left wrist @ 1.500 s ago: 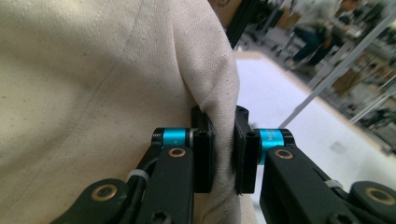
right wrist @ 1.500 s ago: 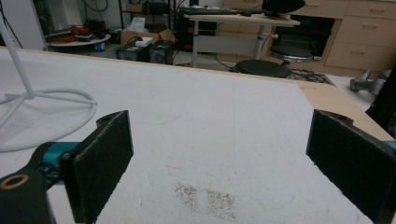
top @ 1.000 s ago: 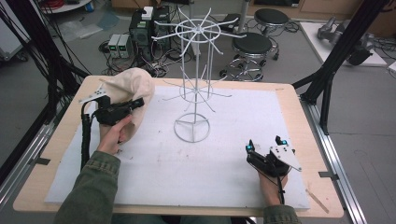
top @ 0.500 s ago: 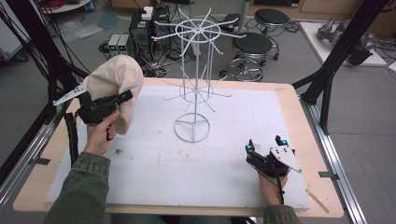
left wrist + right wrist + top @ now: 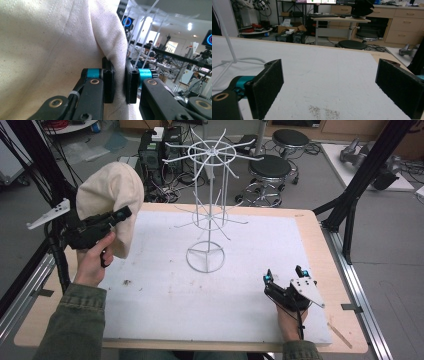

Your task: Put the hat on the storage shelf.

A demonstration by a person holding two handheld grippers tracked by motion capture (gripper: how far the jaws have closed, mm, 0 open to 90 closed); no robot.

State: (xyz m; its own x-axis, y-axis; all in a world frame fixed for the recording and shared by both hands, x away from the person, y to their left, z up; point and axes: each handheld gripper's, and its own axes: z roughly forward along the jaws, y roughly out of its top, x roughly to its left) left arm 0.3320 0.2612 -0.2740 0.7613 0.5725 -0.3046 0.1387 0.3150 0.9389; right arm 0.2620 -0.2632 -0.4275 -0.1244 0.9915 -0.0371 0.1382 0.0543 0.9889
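A cream cloth cap (image 5: 111, 200) hangs in the air over the table's left edge, pinched by my left gripper (image 5: 119, 215). In the left gripper view the two black pads (image 5: 109, 85) press a fold of the cap's fabric (image 5: 50, 50) between them. A white wire display stand (image 5: 207, 205) with radiating hooks rises from a ring base mid-table, to the right of the cap. My right gripper (image 5: 285, 276) rests low on the white mat near the front right, its jaws wide apart. In the right gripper view nothing lies between its pads (image 5: 267, 87).
A white mat (image 5: 165, 295) covers most of the wooden table (image 5: 320, 235). Black frame posts (image 5: 360, 185) stand at the right and left. Stools (image 5: 270, 170), computer boxes and cables crowd the floor behind the table.
My left gripper has lifted the cap off the table and carried it up and leftward. The right gripper has stayed where it was.
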